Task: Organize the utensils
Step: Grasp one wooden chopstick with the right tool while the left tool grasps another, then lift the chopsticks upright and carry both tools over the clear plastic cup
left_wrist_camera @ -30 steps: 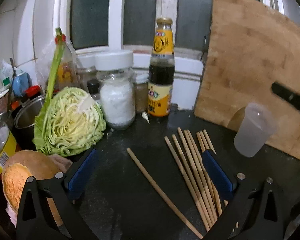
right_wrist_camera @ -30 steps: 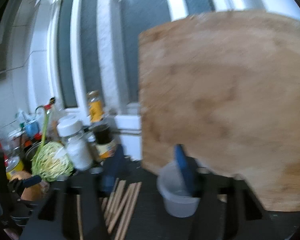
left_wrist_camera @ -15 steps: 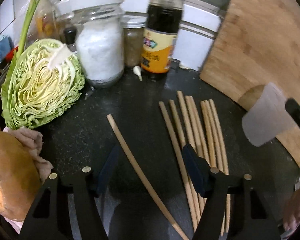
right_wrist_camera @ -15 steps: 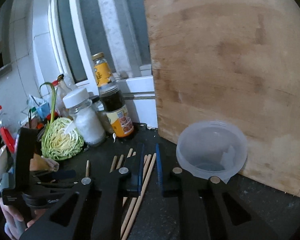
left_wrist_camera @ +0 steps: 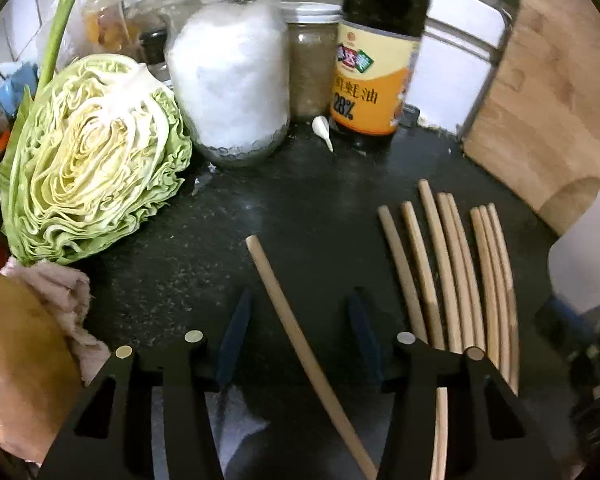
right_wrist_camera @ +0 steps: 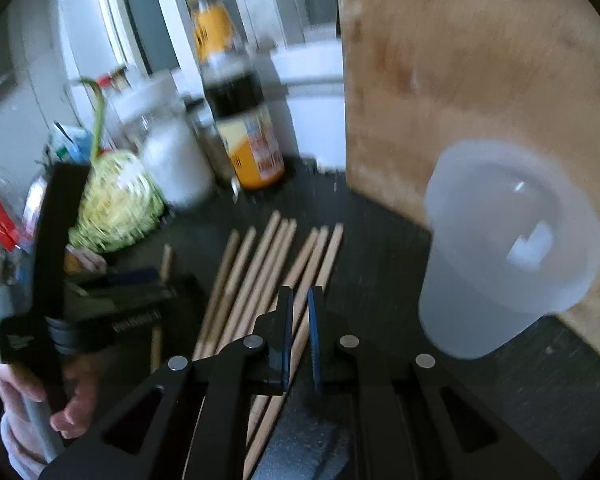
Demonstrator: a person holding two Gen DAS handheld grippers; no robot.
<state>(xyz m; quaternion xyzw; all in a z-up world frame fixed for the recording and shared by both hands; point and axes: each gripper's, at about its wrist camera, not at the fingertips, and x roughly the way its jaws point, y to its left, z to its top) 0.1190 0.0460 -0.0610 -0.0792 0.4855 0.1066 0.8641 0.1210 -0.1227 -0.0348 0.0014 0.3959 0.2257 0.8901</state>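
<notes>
Left gripper fingers half spread and closing around a single chopstick lying diagonally on the dark bench; pads not touching it yet. The other chopsticks lie in a loose row just right of those fingers. Right gripper fingers nearly together, still closing, with nothing gripped, hanging above that same row. Translucent plastic cup sits right of the right fingers, in front of a leaning wooden cutting board. Halved cabbage left of left fingers.
</notes>
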